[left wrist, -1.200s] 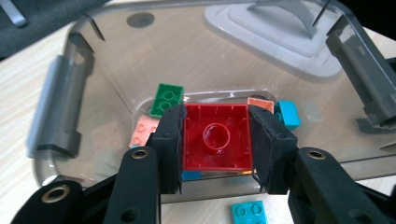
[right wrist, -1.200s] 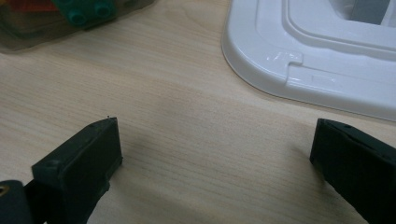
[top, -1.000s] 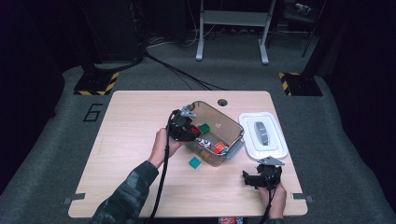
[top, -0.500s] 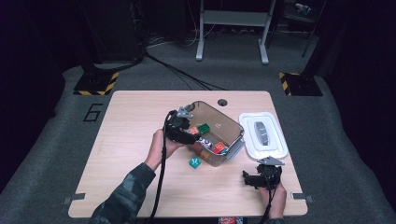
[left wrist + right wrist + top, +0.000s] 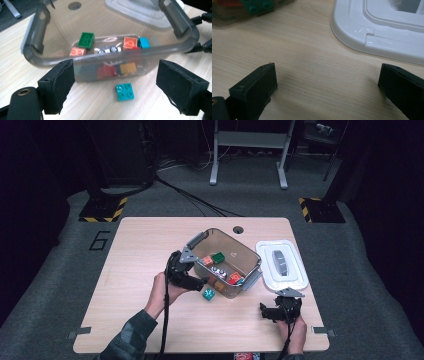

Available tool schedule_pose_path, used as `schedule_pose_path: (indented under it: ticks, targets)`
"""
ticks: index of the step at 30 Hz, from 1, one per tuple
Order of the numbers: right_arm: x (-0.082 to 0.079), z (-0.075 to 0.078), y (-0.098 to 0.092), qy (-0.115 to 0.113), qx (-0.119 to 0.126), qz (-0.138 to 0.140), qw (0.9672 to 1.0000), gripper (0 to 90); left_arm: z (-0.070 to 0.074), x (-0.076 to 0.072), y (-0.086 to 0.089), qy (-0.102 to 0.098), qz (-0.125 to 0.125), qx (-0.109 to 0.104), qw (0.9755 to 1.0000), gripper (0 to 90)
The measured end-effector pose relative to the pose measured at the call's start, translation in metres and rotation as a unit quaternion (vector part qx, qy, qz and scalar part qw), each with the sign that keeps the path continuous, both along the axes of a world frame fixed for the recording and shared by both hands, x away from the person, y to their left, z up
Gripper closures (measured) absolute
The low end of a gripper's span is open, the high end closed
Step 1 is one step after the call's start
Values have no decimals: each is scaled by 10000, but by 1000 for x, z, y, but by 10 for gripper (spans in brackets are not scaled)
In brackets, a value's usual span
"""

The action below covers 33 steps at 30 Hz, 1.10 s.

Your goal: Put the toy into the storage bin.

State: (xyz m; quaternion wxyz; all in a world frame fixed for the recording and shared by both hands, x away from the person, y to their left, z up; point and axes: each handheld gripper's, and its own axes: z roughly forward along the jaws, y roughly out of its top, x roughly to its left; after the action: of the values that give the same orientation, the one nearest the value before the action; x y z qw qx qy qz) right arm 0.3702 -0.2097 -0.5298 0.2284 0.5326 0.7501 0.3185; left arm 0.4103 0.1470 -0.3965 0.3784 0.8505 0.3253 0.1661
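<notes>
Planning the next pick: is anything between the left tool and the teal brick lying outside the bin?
Nothing visible: the left tool is open, with bare table between it and the teal brick. The bin sits just beyond the brick.

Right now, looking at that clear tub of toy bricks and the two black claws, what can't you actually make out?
- Bricks low in the clear bin: left gripper view, blurred by its tinted front wall.
- White lid: right gripper view, cut off by the top and right edges.
- Studs on the teal brick: high view, too small.
- Right gripper: high view, too small and dark to judge the jaws.
</notes>
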Motion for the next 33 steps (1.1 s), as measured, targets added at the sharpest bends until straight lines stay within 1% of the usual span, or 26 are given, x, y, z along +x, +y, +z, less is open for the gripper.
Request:
schedule_pose_path:
  ticks: [1, 3, 4, 5, 6, 7, 8, 9, 10, 15, 16, 17, 18, 19, 20, 22, 23, 24, 25, 27, 28, 30, 31, 32, 33]
  targets:
    - [0, 0, 0, 0, 0, 0, 10000, 17, 0, 0, 0, 0, 0, 0, 10000, 137]
    - [0, 0, 0, -9, -11, -16, 10000, 17, -8, -2, 3, 85, 4, 22, 10000, 126]
    - [0, 0, 0, -9, -11, -15, 10000, 17, -18, -4, 4, 146, 65, 38, 9999, 115]
    - [0, 0, 0, -6, -9, -17, 10000, 17, -22, -5, 5, 193, 89, 21, 9998, 108]
    - [0, 0, 0, -6, -9, -17, 10000, 17, -22, -5, 5, 193, 89, 21, 9998, 101]
    - [0, 0, 0, -7, -11, -16, 10000, 17, -27, -5, 6, 235, 115, -13, 9997, 101]
    - [0, 0, 0, -6, -11, -17, 10000, 17, -35, -6, 7, 294, 145, -9, 9995, 92]
    - [0, 0, 0, -6, -11, -17, 10000, 17, -35, -6, 7, 294, 145, -9, 9995, 87]
    - [0, 0, 0, -8, -12, -17, 10000, 17, -39, -6, 7, 329, 174, -37, 9993, 83]
    - [0, 0, 0, -8, -15, -18, 10000, 17, -59, -7, 4, 477, 205, 36, 9986, 63]
    - [0, 0, 0, -8, -12, -22, 10000, 17, -64, -7, 3, 543, 203, 16, 9983, 58]
    - [0, 0, 0, -8, -12, -22, 10000, 17, -72, -6, 0, 580, 229, 43, 9980, 51]
    - [0, 0, 0, -8, -14, -20, 10000, 17, -76, -6, -1, 646, 223, 24, 9977, 49]
    - [0, 0, 0, -8, -14, -20, 10000, 17, -76, -6, -1, 646, 223, 24, 9977, 46]
    - [0, 0, 0, -8, -13, -22, 10000, 17, -80, -6, -3, 686, 225, 25, 9974, 46]
    - [0, 0, 0, -9, -11, -24, 10000, 17, -86, -7, -6, 684, 221, 37, 9974, 45]
    - [0, 0, 0, -7, -13, -21, 10000, 17, -90, -7, -8, 739, 188, 38, 9971, 46]
    - [0, 0, 0, -7, -13, -21, 10000, 17, -93, -7, -10, 689, 200, 63, 9974, 46]
    - [0, 0, 0, -9, -13, -22, 10000, 17, -96, -8, -12, 681, 191, 112, 9974, 49]
    - [0, 0, 0, -9, -14, -20, 10000, 17, -101, -7, -16, 740, 155, 141, 9970, 52]
    - [0, 0, 0, -8, -12, -23, 10000, 17, -104, -6, -19, 755, 148, 128, 9970, 68]
    - [0, 0, 0, -9, -12, -23, 10000, 17, -106, -5, -21, 749, 147, 117, 9970, 101]
    - [0, 0, 0, -9, -12, -23, 10000, 17, -106, -5, -21, 749, 147, 117, 9970, 135]
    - [0, 0, 0, -8, -10, -24, 10000, 17, -107, -5, -22, 777, 138, 65, 9969, 135]
    - [0, 0, 0, -9, -13, -20, 10000, 17, -107, -4, -23, 716, 114, 82, 9973, 161]
